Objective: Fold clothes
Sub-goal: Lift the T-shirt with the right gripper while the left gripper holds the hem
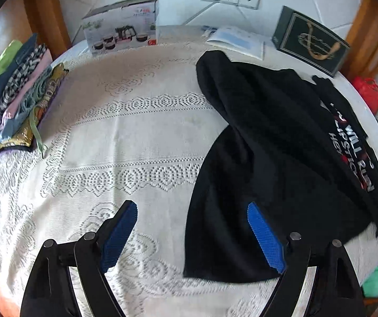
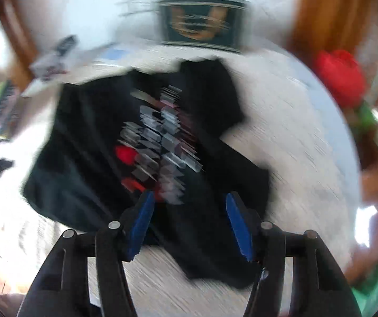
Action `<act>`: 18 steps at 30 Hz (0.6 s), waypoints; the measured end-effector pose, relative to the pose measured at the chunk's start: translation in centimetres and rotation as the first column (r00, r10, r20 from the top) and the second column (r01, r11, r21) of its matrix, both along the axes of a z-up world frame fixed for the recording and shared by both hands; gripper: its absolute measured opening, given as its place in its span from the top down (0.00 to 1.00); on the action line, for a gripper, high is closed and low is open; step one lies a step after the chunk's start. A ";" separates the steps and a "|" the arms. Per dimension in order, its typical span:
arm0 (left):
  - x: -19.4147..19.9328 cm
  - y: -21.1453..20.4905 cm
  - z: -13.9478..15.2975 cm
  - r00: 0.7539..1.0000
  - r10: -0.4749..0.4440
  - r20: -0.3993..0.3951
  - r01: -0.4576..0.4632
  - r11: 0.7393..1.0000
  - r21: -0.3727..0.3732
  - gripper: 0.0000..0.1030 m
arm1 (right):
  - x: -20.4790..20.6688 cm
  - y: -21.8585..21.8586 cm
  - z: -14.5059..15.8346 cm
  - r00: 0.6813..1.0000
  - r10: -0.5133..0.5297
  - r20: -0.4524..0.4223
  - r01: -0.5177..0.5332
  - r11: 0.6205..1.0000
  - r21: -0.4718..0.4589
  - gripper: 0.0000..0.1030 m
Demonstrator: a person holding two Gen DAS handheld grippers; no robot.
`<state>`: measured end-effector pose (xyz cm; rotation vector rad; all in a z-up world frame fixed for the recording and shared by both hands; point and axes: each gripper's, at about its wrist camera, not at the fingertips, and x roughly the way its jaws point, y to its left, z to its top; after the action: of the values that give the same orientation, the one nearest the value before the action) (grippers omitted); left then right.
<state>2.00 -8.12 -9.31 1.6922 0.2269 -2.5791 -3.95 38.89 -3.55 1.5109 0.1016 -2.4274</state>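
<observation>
A round worktop (image 1: 136, 137) covered with a white lace cloth fills most of the left wrist view. On its right half lies a black T-shirt (image 1: 276, 158), rumpled and partly doubled over itself, with white and red lettering showing along its right edge; its near hem sits close to the near rim of the worktop. In the blurred right wrist view the same T-shirt (image 2: 146, 142) lies spread with the print facing up.

On the far left stands a stack of folded clothes (image 1: 17, 95), well apart from the T-shirt. At the far side sit a tea-set box (image 1: 123, 25), a dark green box with a gold emblem (image 1: 312, 41), and a white-and-blue paper packet (image 1: 238, 41) between them, just beyond the shirt's far end.

The left hand-held gripper (image 1: 193, 237) is spread wide and holds nothing; its right blue pad overlaps the T-shirt's near part. The right hand-held gripper (image 2: 189, 224) is likewise spread, empty, above the shirt's near edge.
</observation>
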 end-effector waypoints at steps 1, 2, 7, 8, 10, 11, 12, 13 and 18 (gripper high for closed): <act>-0.6 0.0 -0.1 1.000 0.014 0.001 -0.014 1.000 0.001 0.16 | -1.5 -2.1 0.2 0.999 0.048 0.001 -0.048 0.998 -0.027 0.45; -1.3 -0.1 -0.3 1.000 0.028 0.001 -0.028 1.000 0.003 0.16 | -3.1 -4.3 0.4 0.995 0.096 0.001 -0.096 0.994 -0.055 0.45; -2.4 -0.7 -1.6 0.993 0.112 0.021 -0.113 0.993 0.040 0.16 | -9.7 -15.1 -0.4 0.944 0.329 0.012 -0.327 0.943 -0.065 0.45; -2.3 -0.8 -1.9 0.991 0.131 0.028 -0.132 0.990 0.051 0.16 | -10.7 -17.4 -0.9 0.929 0.369 0.021 -0.367 0.928 -0.056 0.45; -2.1 -1.2 -2.6 0.985 0.167 0.042 -0.170 0.983 0.074 0.16 | -12.7 -21.7 -1.5 0.900 0.435 0.033 -0.434 0.900 -0.043 0.45; -2.3 -1.3 -3.1 0.983 0.173 0.052 -0.177 0.982 0.072 0.16 | -13.6 -23.7 -1.7 0.889 0.457 0.036 -0.456 0.889 -0.038 0.45; -2.4 -1.5 -3.6 0.982 0.178 0.061 -0.182 0.981 0.070 0.17 | -14.5 -25.6 -1.9 0.880 0.474 0.037 -0.473 0.880 -0.033 0.45; -2.5 -1.5 -4.1 0.982 0.176 0.068 -0.181 0.981 0.070 0.17 | -15.5 -27.6 -2.1 0.871 0.489 0.039 -0.488 0.872 -0.034 0.45; -3.0 -1.2 -6.3 0.979 0.162 0.121 -0.173 0.981 0.084 0.17 | -20.3 -36.5 -4.3 0.839 0.536 0.088 -0.535 0.844 -0.043 0.45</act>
<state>-1.04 -9.29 -15.64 1.7594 0.4709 -2.3787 -24.24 2.40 -7.85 1.3593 0.4253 -1.8986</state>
